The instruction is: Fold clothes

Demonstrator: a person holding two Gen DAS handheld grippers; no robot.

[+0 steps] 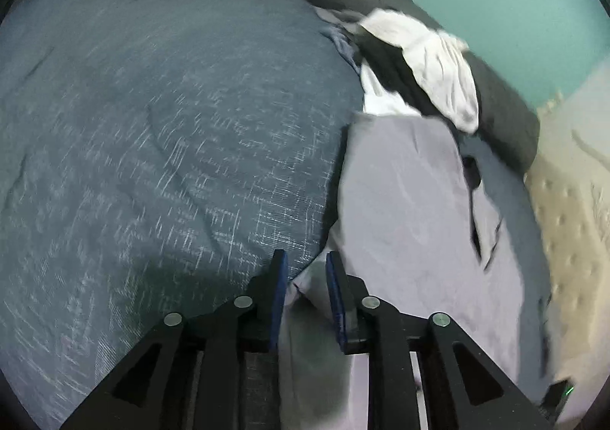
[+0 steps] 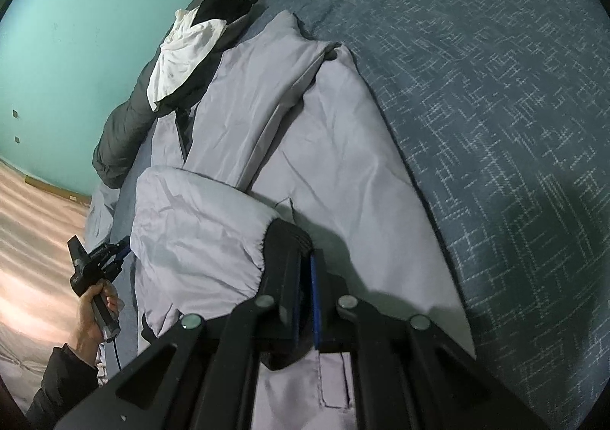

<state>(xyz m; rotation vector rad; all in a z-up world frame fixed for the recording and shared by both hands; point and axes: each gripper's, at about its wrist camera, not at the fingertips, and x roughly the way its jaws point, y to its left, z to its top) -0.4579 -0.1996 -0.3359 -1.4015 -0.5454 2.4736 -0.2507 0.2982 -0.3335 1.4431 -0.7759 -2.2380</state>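
A pale grey garment (image 2: 324,147) with long legs lies spread on a blue-grey bedspread (image 2: 495,105), its near part folded back over itself. My right gripper (image 2: 307,258) is shut on the garment's black ribbed band (image 2: 288,237) at that fold. In the left wrist view the same garment (image 1: 404,193) lies to the right, and its near corner (image 1: 305,287) sits in the gap of my left gripper (image 1: 307,269). The jaws stand apart and the pads do not press on the cloth. In the right wrist view the left gripper (image 2: 120,250) is at the garment's left edge, held by a hand (image 2: 93,311).
A rolled dark grey duvet (image 2: 126,124) runs along the bed's far edge with a white cloth (image 2: 179,56) and a black cloth (image 2: 221,10) on it. Beyond are a teal wall (image 2: 95,10) and wooden floor (image 2: 34,220). A cream quilted mattress (image 1: 568,208) shows at the right.
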